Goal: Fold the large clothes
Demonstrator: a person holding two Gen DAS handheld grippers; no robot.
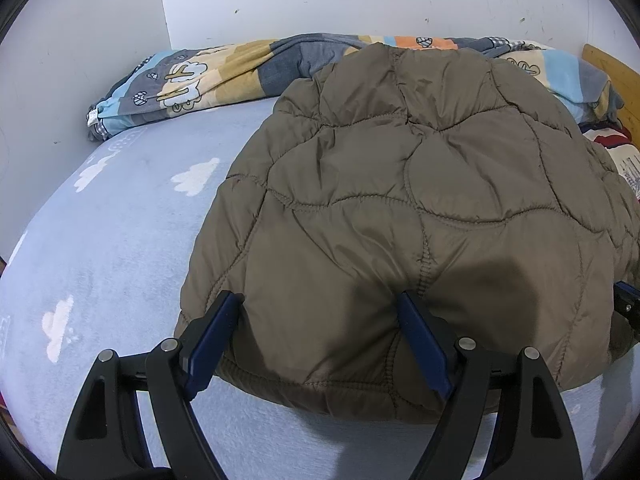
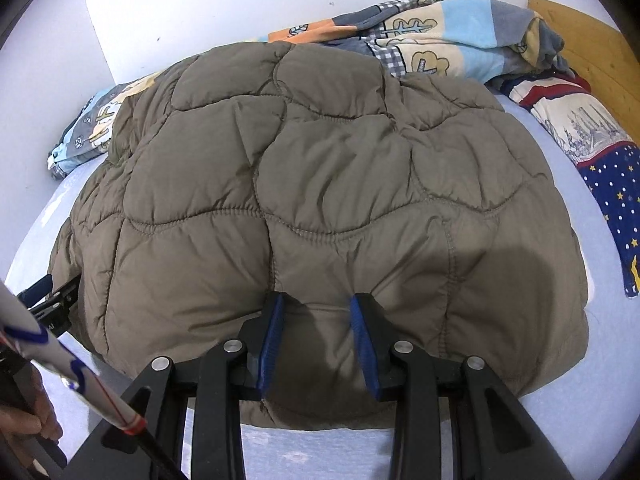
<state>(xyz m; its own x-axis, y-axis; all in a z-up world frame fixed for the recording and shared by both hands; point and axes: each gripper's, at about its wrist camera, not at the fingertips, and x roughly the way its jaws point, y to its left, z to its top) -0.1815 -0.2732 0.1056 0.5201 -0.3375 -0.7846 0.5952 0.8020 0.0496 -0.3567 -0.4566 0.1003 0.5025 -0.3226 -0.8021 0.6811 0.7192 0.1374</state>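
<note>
Though puffy and quilted, probably light, soft and a little slick: brown padded jacket spread on the bed, hem edge nearest at six o'clock. Left gripper with fingers spread wide, tips resting on the hem, nothing clamped. Right gripper narrower, fingers astride a fold of hem, seemingly not yet pinched. Best taken at the stitched hem corners, seven and five o'clock.

Left gripper fingers wide — right gripper fingers narrower, both angled down.
</note>
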